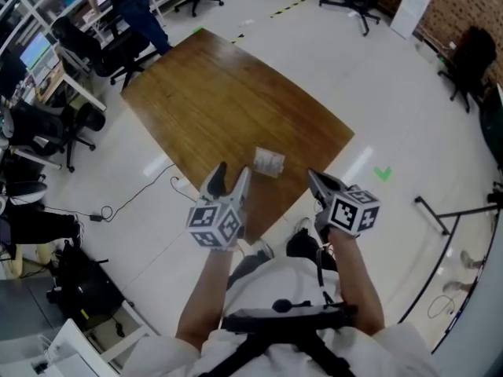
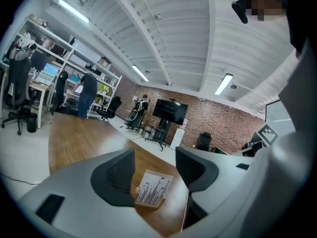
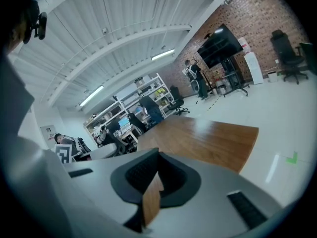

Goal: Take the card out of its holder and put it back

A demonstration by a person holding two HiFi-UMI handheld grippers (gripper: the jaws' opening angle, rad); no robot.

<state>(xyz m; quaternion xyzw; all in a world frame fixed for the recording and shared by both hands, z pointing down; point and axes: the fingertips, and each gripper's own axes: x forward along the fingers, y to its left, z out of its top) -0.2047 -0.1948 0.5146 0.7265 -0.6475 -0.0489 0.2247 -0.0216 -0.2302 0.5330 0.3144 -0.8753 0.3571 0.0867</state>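
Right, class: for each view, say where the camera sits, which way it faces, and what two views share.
Head view: on the person's head, facing steeply down at the table; forearms, left gripper and right gripper show.
Left gripper view: rides that gripper, facing along parted jaws at the card in its holder.
Right gripper view: rides that gripper, facing across the table past nearly closed jaws.
Shared: head and left gripper views show the card.

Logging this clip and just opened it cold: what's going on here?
A person holds a gripper in each hand over a wooden table. The card sits in its holder near the table's near edge, untouched. The left gripper is lined up on it, fingers apart with the card ahead between them, not gripped. The right gripper hangs beside it, fingers together, empty.
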